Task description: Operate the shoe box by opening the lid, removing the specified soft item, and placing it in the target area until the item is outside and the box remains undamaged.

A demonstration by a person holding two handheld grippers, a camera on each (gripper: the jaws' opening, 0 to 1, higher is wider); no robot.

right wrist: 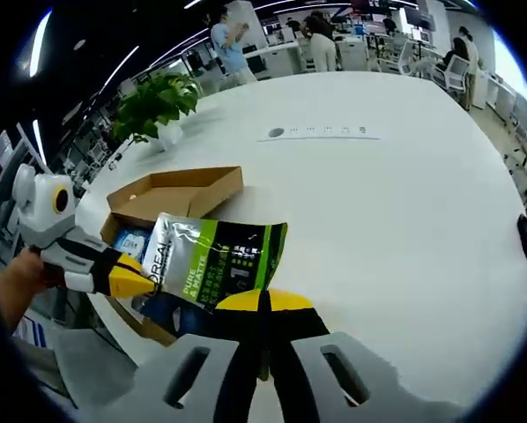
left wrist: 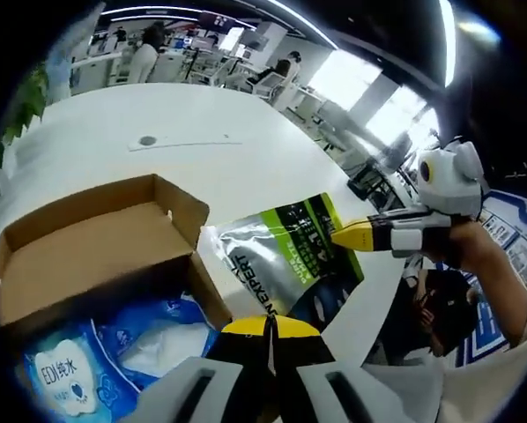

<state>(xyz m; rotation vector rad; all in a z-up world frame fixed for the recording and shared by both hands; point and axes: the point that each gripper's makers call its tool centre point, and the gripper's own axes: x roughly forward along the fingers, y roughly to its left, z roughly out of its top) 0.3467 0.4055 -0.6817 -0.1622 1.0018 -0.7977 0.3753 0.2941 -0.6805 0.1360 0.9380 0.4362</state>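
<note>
Two grippers (left wrist: 268,328) (right wrist: 262,304) clamp one green pouch (right wrist: 215,260) beside the open shoe box (left wrist: 96,238). Advice: carry level to clear table (right wrist: 378,203); avoid nudging cardboard.

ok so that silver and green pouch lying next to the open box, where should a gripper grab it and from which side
Grip the silver and green pouch by a flat edge on its table side, away from the cardboard box. It lies flat and thin, partly over the box corner, so closed jaws pinch an edge better than the broad face. Both grippers look shut at opposite edges already.

White table (right wrist: 404,194) (potted plant (right wrist: 158,104) behind), bright windows (left wrist: 360,79).
</note>
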